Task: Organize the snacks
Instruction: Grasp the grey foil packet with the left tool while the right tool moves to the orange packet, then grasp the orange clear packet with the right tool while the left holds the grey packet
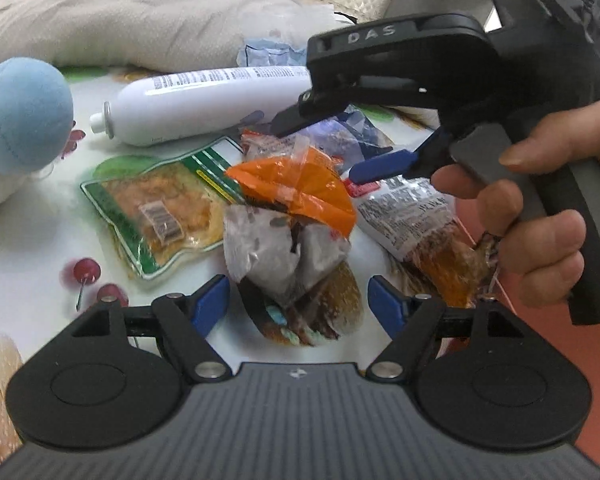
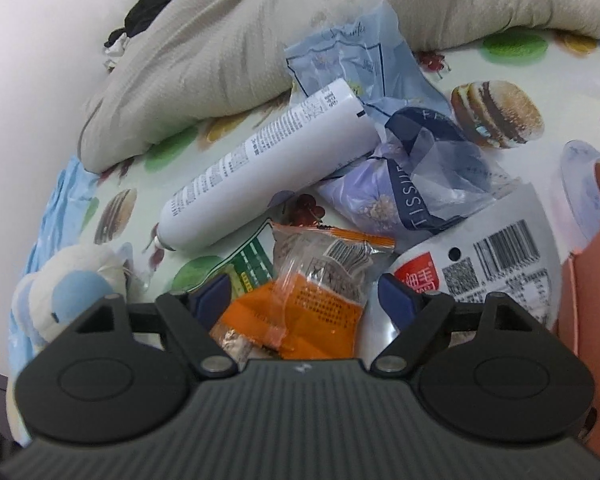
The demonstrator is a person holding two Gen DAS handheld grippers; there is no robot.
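Left wrist view: the left gripper (image 1: pixel 298 300) hangs over a heap of snacks on a cloth (image 1: pixel 28 248) printed with cherries and burgers. Its blue fingers (image 1: pixel 210 302) stand apart with nothing pressed between them; just ahead of the gap lies an orange packet (image 1: pixel 296 188) on top of a grey packet (image 1: pixel 284 254). To the left lies a green pouch (image 1: pixel 156 216) with a barcode sticker, too blurred to read. A white tube (image 1: pixel 204 106) lies on its side behind, its small print unreadable. On the right lies a clear bag (image 1: pixel 412 216) with a printed label, also unreadable. The right gripper (image 1: pixel 324 148) reaches in from the upper right, "DAS" in raised letters on its body, its jaws parted above the heap and clamped on nothing. A hand (image 1: pixel 540 208) wraps its handle, fingers curled on the trigger. A blue plush (image 1: pixel 20 116) sits at far left, a beige pillow (image 1: pixel 140 12) behind.

Right wrist view: the right gripper (image 2: pixel 304 300) points steeply down, fingers (image 2: pixel 396 300) spread to either side of the orange packet (image 2: pixel 312 312) without pressing it. A clear orange-edged packet (image 2: pixel 328 256) carries a barcode. The white bag (image 2: pixel 496 264) at right shows a barcode, a QR code and red Chinese characters. A navy wrapper (image 2: pixel 412 196) reads "TISSUE". The tube (image 2: pixel 268 168) lies diagonally behind, beside the pillow (image 2: pixel 204 68).
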